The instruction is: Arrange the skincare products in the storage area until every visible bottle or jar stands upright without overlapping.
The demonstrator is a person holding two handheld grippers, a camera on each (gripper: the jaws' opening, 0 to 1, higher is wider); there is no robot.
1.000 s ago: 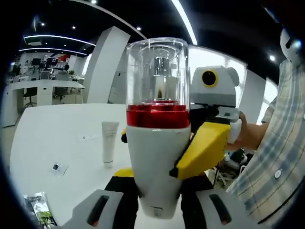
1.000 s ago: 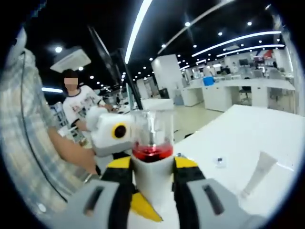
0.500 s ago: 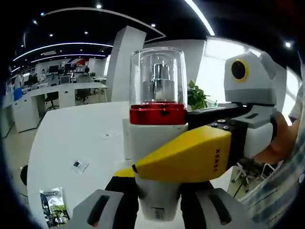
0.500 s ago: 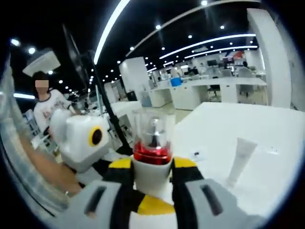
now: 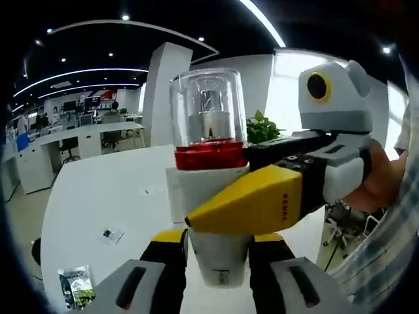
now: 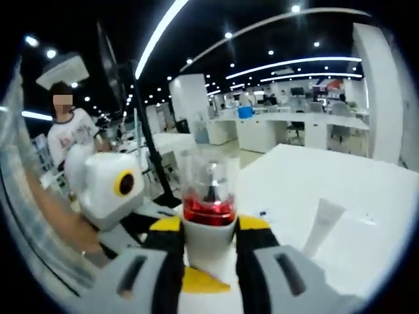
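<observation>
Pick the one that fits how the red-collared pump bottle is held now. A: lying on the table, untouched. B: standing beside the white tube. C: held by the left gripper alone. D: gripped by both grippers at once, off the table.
D: the bottle sits between the left gripper's jaws while the right gripper's yellow jaws clamp its white body, above the table.

The right gripper (image 6: 209, 261) has its fingers (image 6: 167, 261) closed on a white bottle (image 6: 209, 235) with a red collar and clear cap, held upright above the white worktop (image 6: 366, 196). The left gripper (image 6: 108, 186) touches the bottle's other side. A white tube (image 6: 319, 226) stands on the worktop.
</observation>
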